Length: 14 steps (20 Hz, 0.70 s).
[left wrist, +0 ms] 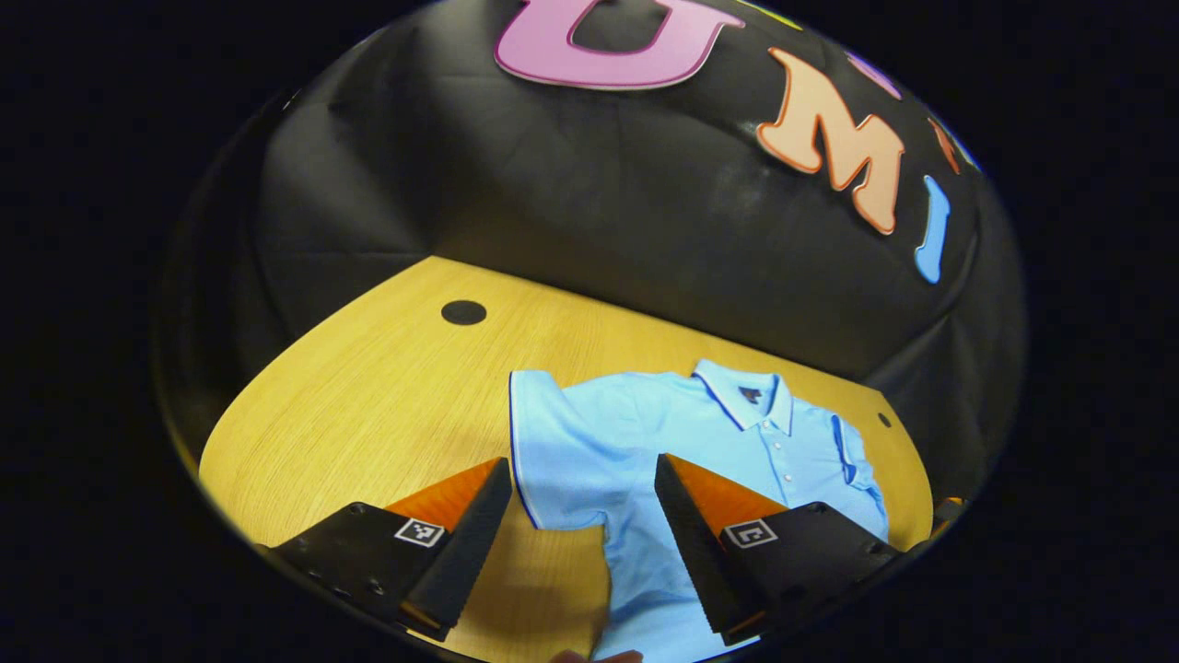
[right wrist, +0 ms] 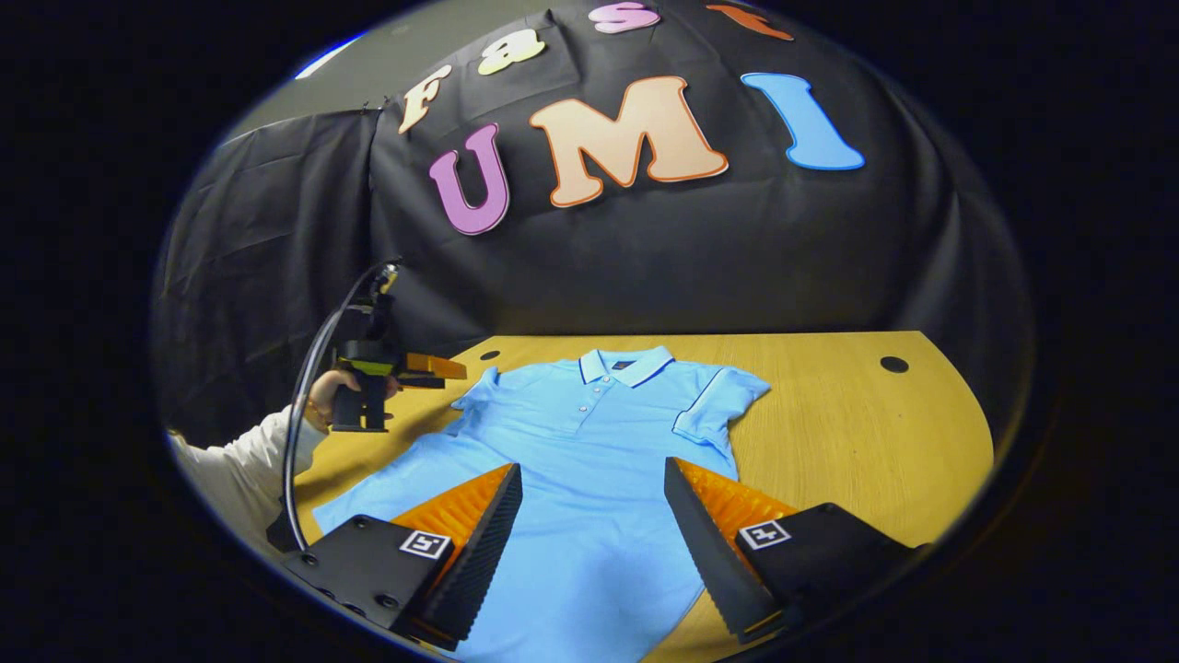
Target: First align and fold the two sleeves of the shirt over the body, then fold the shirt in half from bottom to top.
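1. Shirt (right wrist: 589, 433): light blue polo, spread flat and face up on the wooden table (right wrist: 829, 414), collar (right wrist: 624, 366) at the far side, hem toward the near edge. Both sleeves lie spread out from the body, neither folded over it.
2. Right gripper (right wrist: 594, 525): jaws wide apart, nothing between them. It hangs above the near, lower part of the shirt body, with blue fabric showing in the gap between the fingers. Contact with the cloth cannot be told.
3. Left gripper (left wrist: 582, 516): jaws wide apart, gripping nothing. In the left gripper view the shirt's left sleeve (left wrist: 553, 451) sits between and just beyond the fingers; its dark-trimmed edge runs close to the left finger.
4. In the right gripper view the left gripper appears farther off at the left, held in a hand (right wrist: 324, 394) with a white sleeve (right wrist: 241, 470), above the table beside the shirt's left sleeve.
5. Right sleeve (right wrist: 723, 396) lies flat, angled toward the right side of the table.
6. Table: two dark round holes near the far edge, one at the far right (right wrist: 893, 364), clear of the shirt.
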{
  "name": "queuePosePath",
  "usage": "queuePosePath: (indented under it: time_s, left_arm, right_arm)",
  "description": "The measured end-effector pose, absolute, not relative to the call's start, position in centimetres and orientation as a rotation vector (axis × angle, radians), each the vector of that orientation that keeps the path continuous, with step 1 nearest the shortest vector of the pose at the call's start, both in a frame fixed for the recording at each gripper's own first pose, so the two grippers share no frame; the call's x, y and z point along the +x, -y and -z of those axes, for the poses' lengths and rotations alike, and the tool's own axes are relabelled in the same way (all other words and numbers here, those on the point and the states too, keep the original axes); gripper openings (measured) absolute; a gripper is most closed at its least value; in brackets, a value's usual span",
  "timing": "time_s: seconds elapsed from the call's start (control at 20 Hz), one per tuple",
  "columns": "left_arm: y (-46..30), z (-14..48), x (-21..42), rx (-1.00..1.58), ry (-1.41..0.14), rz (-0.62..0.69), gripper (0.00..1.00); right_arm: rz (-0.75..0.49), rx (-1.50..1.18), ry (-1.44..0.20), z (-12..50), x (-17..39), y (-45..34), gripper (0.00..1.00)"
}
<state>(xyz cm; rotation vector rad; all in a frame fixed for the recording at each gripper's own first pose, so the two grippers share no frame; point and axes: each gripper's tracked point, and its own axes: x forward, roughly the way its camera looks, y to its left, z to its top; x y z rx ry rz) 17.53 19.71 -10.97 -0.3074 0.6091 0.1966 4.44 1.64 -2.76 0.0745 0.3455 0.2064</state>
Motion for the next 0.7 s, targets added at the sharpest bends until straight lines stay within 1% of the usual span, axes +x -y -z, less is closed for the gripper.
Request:
queuePosePath:
  time_s: [0.05,0.1,0.15,0.2,0.45,0.6,0.65,0.7]
  left_arm:
    - [-20.2,11.8,17.8,-0.294,-0.635,-0.207,0.94]
    - [-20.4,12.6,18.1,-0.28,-0.652,-0.215,0.94]
    - [-20.5,13.2,18.2,-0.266,-0.67,-0.218,0.94]
    - [-20.6,13.8,18.2,-0.249,-0.687,-0.222,0.93]
    - [-20.7,14.5,18.7,-0.208,-0.704,-0.236,0.9]
    - [-21.3,14.7,19.1,-0.175,-0.702,-0.246,0.81]
    - [-21.4,14.9,19.0,-0.163,-0.707,-0.249,0.76]
    - [-21.6,14.9,18.9,-0.15,-0.711,-0.253,0.73]
  right_arm:
    - [-0.198,0.077,-0.337,2.5,3.8,-1.3,0.97]
    - [-0.188,0.075,-0.328,2.3,3.2,-0.9,0.93]
    - [-0.178,0.071,-0.323,2.2,2.8,-0.5,0.93]
    - [-0.174,0.067,-0.321,2.1,2.6,-0.1,0.97]
    - [-0.16,0.086,-0.308,2.0,2.7,1.0,0.97]
    - [-0.171,0.096,-0.295,1.9,2.7,0.9,0.97]
    - [-0.17,0.096,-0.291,1.9,2.7,1.1,0.97]
    - [-0.169,0.098,-0.288,2.0,2.7,1.2,0.97]
